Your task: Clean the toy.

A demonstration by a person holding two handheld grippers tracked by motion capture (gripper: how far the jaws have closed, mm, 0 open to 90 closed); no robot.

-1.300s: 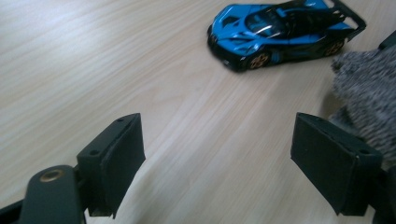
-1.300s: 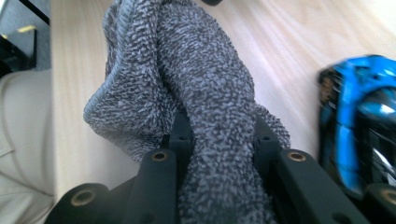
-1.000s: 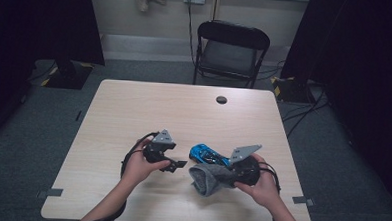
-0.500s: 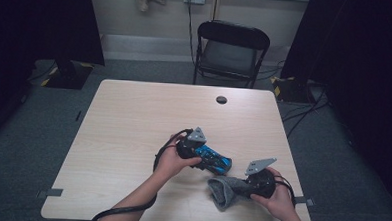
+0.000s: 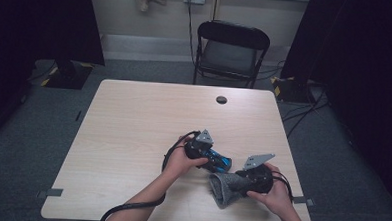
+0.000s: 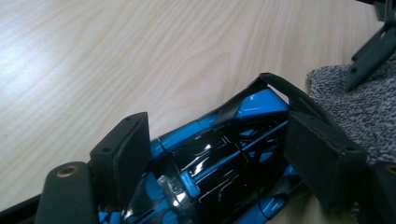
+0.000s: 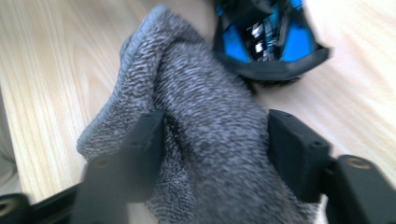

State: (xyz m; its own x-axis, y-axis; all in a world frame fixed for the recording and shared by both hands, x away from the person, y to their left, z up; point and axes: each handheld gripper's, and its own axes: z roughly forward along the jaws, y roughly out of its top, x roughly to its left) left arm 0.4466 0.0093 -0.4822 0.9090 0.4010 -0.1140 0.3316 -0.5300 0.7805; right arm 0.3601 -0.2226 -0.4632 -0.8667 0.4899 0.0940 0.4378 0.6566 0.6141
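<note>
Toy car, blue and black with a glossy shell, is seen lying on the pale wooden table near the person's edge, right of the middle, with its tail just touching the grey knitted sock that is slumped beside it. The car is judged light, rigid and rather slippery: its lacquered body throws back highlights, so a hold across the flanks, at the widest part of the cabin, is thought safer than one on the thin black rear wing, which looks as though it could snap or flex. That is where the left gripper is placed now; its jaws straddle the body from both sides and have just been closing, yet whether the pads already press on the shell cannot be told, as a sliver of gap seems left at the near flank. The sock is judged soft, limp and easily snagged, best pinched through a bunched fold or at the cuff. The right gripper is set over it, its jaws having just been opening; they stand apart with the knit bulging between them, and no squeeze is evident. Farther off, a black folding chair is seen behind the table, and a small dark grommet sits in the tabletop.
</note>
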